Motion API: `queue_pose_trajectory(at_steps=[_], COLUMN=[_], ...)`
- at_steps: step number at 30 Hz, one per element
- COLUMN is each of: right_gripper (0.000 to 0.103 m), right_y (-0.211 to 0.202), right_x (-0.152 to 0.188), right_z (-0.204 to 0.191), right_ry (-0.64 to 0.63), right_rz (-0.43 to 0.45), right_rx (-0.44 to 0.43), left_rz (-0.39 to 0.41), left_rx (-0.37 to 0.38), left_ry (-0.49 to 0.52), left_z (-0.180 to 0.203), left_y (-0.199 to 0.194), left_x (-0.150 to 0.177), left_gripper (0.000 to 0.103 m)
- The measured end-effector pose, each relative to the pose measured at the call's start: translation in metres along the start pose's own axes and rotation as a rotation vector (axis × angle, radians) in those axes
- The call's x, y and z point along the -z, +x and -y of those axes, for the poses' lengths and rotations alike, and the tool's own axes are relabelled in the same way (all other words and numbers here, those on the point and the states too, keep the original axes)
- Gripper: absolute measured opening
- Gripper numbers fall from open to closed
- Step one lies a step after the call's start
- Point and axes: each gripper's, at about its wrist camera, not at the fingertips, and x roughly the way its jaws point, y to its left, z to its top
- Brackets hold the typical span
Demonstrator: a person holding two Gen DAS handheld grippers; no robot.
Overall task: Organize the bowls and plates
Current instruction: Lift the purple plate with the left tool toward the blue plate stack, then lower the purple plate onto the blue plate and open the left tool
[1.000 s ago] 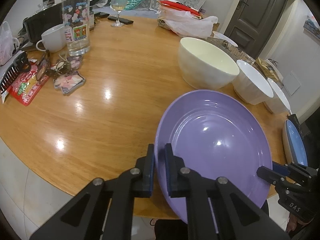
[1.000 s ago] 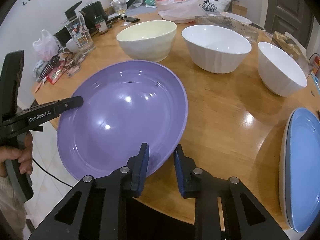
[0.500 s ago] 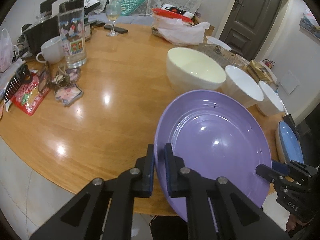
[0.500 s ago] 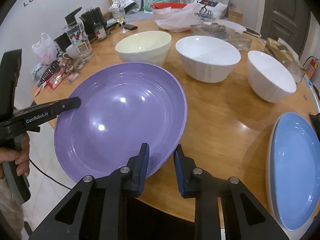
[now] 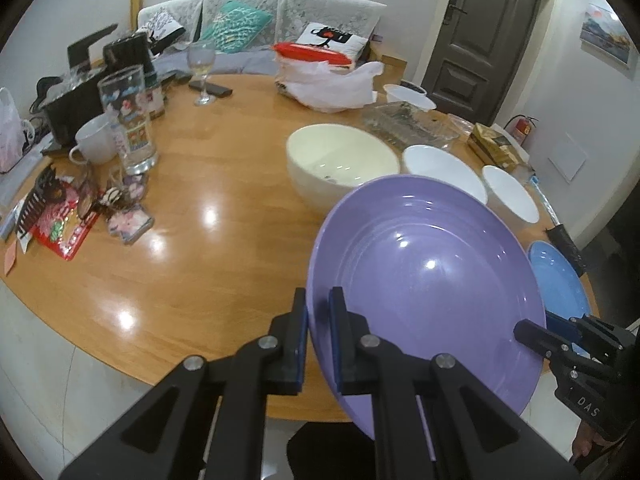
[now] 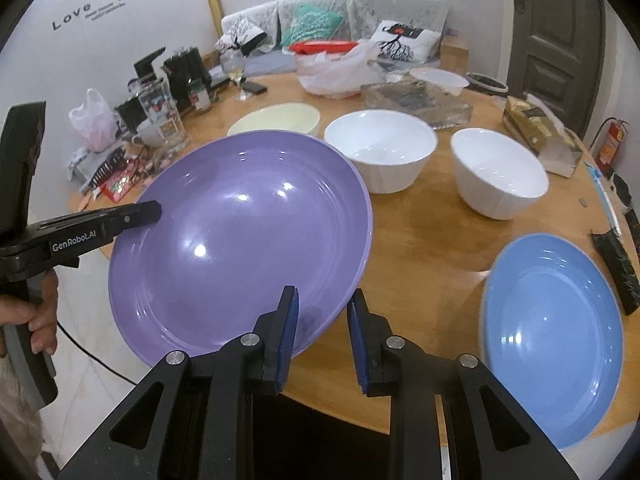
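step: purple plate (image 6: 240, 240) lifted off the tabletop (image 5: 200, 272)
left gripper (image 5: 318, 320): clamped on its rim
right gripper (image 6: 322, 336): jaws parted, rim loose between
next: probably onto blue plate (image 6: 552, 336), near edge

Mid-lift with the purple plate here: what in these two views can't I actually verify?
- Purple plate underside: hidden by the plate itself, both views.
- Right gripper contact: rim sits between the jaws, but a gap shows beside the right one; the clamp is unclear.
- Cream bowl: near wall covered by the plate in the left view, mostly hidden in the right.
- Blue plate: whether another plate lies under it is unclear.
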Motion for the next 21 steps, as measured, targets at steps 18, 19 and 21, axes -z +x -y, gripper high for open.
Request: queue_pose_trajectory(at_steps=[18, 19, 21], right_gripper=[0.02, 0.02, 0.019], right_y=[-0.067, -0.071, -0.077], right_x=[0.03, 0.033, 0.038], right_z=[0.117, 0.123, 0.135], right_ry=[0.161, 0.169, 0.182], right_rz=[0.144, 0.152, 0.161], right_rx=[0.088, 0.097, 0.115], left_rz=[-0.004, -0.004, -0.007], left_rx=[0.034, 0.037, 0.043], left_ry=[0.2, 0.213, 0.233], left_z=[0.152, 0.161, 0.176], left_y=[0.004, 0.005, 0.008], left_x=[-0.014, -0.014, -0.015], left_gripper=[0.009, 0.009, 0.009])
